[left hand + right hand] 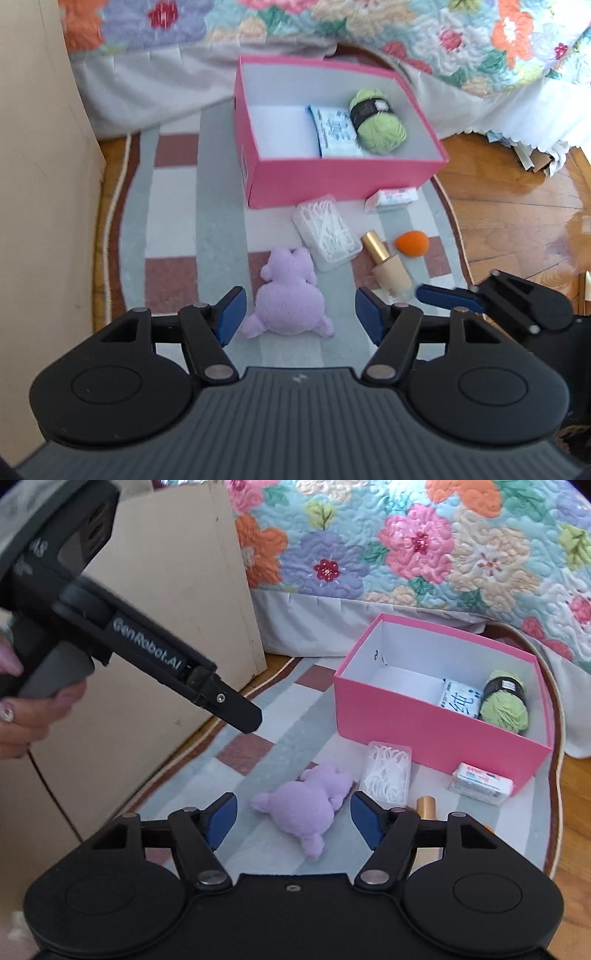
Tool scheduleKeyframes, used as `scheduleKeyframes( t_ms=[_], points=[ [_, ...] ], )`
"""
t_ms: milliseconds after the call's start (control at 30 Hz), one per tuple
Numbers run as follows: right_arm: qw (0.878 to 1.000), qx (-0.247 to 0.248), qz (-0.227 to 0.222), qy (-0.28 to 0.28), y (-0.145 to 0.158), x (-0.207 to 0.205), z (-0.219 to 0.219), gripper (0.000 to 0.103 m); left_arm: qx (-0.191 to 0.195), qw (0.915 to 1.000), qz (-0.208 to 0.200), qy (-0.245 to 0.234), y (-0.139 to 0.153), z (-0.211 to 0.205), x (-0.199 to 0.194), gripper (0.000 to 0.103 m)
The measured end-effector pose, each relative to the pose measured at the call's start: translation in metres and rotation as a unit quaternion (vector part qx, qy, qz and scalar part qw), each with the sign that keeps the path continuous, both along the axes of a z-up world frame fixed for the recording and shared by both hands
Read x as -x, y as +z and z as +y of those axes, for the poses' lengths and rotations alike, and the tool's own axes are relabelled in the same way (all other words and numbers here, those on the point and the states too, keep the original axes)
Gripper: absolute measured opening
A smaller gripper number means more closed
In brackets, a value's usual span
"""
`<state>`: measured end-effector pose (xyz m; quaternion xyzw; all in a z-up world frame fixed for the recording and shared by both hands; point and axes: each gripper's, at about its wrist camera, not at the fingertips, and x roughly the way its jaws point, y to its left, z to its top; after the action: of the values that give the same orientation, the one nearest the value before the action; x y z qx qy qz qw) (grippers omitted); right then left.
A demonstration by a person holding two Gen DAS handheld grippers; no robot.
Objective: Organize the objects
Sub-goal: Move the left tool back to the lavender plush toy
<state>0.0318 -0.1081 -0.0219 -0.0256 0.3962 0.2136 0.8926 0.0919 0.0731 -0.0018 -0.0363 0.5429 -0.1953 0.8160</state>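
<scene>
Left wrist view, floor-level stock on a striped rug (221, 229) beside a bed with a flowered quilt (369, 29).

Container: one pink box (332, 181), open-topped, at the far middle of the rug. Already inside, at its right end: a green yarn ball (376, 123) and, just beside it on the left, a white-and-blue packet (334, 131). The left part of the box floor is bare.

Loose items on the rug, near side of the box:
- white tissue pack (391, 197), just beside the box's near right corner;
- clear case of white picks (327, 232), near the box front;
- orange sponge (412, 242), to the right;
- gold-capped bottle (386, 264), lying between case and sponge, nearer;
- purple plush toy (290, 295), nearest of all, on its front.

Tools: left gripper (297, 314) stands released, blue pads spread on either side of the plush and clear of it, nothing held. Right gripper (291, 818) is likewise released and empty, also framing the plush in its own view; from the left view only one blue pad shows, next to the bottle. A hand (22, 709) grips the left tool's handle.

Progress, as judged: two items stowed, five left out. Less than half done. The plush looks the likeliest next pick, though two tools over one toy risk getting in each other's way.
</scene>
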Motion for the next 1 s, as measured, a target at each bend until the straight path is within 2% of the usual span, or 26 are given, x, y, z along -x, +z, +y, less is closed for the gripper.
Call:
scheduleKeyframes(
  t_ms=[100,233,367,500,633,733,833,933,967,1000],
  points=[
    [1.000,0.005,0.004,0.004,-0.023,-0.012,0.006,0.073,0.000,1.0000,0.008,0.003,-0.024,0.001,-0.009,0.064],
    [1.000,0.001,0.018,-0.002,-0.049,-0.027,0.011,0.073,0.019,0.9996,0.017,0.009,-0.056,0.005,-0.018,0.065],
    [0.999,0.044,0.021,0.002,-0.073,-0.037,0.026,0.073,0.037,0.9989,0.028,0.013,-0.090,0.010,-0.027,0.065],
    [0.999,0.036,0.036,0.007,-0.089,-0.044,0.034,0.073,0.050,0.9979,0.036,0.019,-0.117,0.012,-0.032,0.066],
    [0.998,0.022,0.053,0.000,-0.100,-0.051,0.037,0.073,0.055,0.9971,0.047,0.024,-0.136,0.010,-0.032,0.066],
    [0.999,0.025,0.044,-0.019,-0.105,-0.051,0.035,0.073,0.062,0.9957,0.063,0.027,-0.144,0.008,-0.033,0.071],
    [0.997,-0.001,0.068,-0.034,-0.112,-0.049,0.029,0.073,0.068,0.9955,0.059,0.030,-0.145,0.007,-0.032,0.071],
    [0.996,-0.024,0.077,-0.045,-0.119,-0.044,0.021,0.073,0.089,0.9934,0.061,0.038,-0.149,0.007,-0.030,0.059],
    [0.995,-0.027,0.076,-0.054,-0.118,-0.042,0.018,0.070,0.107,0.9909,0.071,0.040,-0.151,0.008,-0.029,0.050],
    [0.994,-0.033,0.073,-0.072,-0.118,-0.039,0.015,0.070,0.123,0.9881,0.083,0.043,-0.154,0.009,-0.029,0.048]
  ],
)
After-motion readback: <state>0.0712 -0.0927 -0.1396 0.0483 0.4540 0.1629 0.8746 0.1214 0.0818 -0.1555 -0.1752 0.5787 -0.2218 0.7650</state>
